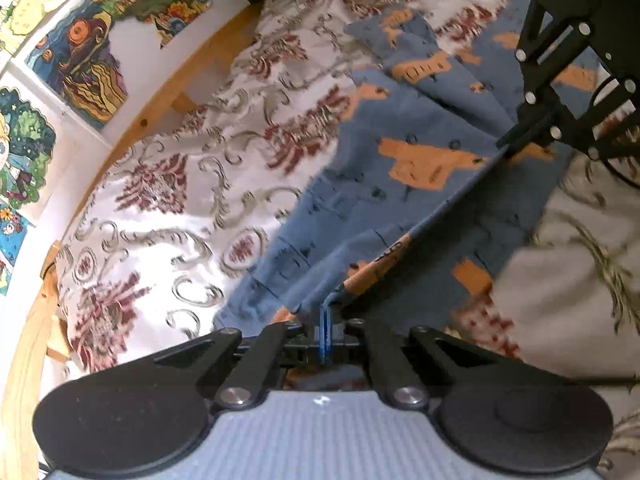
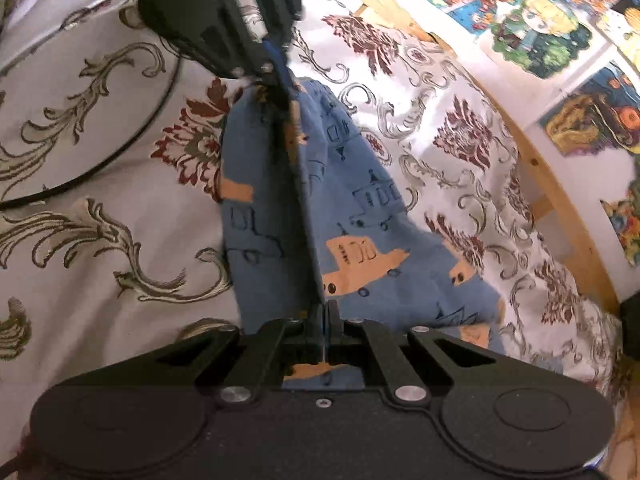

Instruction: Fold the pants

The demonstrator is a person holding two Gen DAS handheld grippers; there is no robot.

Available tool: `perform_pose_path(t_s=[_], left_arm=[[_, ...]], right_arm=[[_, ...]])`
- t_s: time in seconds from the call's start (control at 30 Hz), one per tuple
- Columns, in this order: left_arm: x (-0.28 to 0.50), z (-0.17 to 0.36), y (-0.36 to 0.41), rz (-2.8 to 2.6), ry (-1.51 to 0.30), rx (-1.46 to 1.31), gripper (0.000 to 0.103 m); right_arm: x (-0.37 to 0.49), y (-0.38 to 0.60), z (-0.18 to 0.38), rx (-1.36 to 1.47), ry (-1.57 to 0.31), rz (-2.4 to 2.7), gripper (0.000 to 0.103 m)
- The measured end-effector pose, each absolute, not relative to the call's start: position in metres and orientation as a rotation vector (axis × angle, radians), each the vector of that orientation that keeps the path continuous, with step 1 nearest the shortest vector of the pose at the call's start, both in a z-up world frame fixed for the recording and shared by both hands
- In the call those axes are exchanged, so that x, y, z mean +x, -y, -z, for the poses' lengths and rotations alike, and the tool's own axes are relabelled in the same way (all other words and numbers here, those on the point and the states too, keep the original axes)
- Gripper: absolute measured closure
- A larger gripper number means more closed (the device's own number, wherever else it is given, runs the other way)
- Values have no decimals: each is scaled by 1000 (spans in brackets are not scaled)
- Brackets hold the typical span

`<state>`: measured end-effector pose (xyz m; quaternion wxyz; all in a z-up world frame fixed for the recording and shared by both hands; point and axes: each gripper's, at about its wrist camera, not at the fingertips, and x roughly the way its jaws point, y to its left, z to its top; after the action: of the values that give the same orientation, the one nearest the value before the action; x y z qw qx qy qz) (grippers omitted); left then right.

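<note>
The left gripper (image 1: pixel 326 322) and the right gripper (image 2: pixel 325 320) are each clamping one end of a taut edge of the blue pants (image 2: pixel 360 248), which are hanging between them and draping onto the patterned bedspread (image 1: pixel 168 200).

Wrist views facing, close, sharing pants (image 1: pixel 420 184)

A bed cover (image 1: pixel 168 208) with red flowers and grey swirls fills the room. A wooden rail (image 1: pixel 200 60), maybe the bed frame, runs beside a white wall (image 2: pixel 592 184) with bright cartoon pictures (image 1: pixel 80 68).
</note>
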<state>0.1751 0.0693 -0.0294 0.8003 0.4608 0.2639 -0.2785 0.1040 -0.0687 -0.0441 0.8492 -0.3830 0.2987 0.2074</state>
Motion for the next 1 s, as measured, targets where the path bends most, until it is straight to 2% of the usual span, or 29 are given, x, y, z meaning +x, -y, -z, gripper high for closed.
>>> perform_pose_path(t_s=[0.13, 0.2, 0.3, 0.5, 0.53, 0.57, 1.0], left_arm=[[172, 40, -72, 588, -573, 1010, 102], [174, 42, -72, 585, -575, 1014, 102], [175, 42, -73, 580, -573, 1014, 102], [171, 43, -74, 572, -555, 1031, 102], [170, 43, -74, 570, -552, 1031, 102], [170, 43, -75, 568, -551, 1024, 102], [157, 44, -88, 599, -489, 1095, 102]], right_arm=[[101, 67, 50, -802, -615, -415, 102], [101, 68, 53, -841, -595, -404, 88], [103, 70, 58, -870, -590, -396, 86], [105, 72, 63, -931, -577, -361, 87], [105, 74, 64, -942, -581, -355, 90], [106, 76, 63, -939, -593, -357, 103], [67, 60, 48, -957, -612, -379, 103]])
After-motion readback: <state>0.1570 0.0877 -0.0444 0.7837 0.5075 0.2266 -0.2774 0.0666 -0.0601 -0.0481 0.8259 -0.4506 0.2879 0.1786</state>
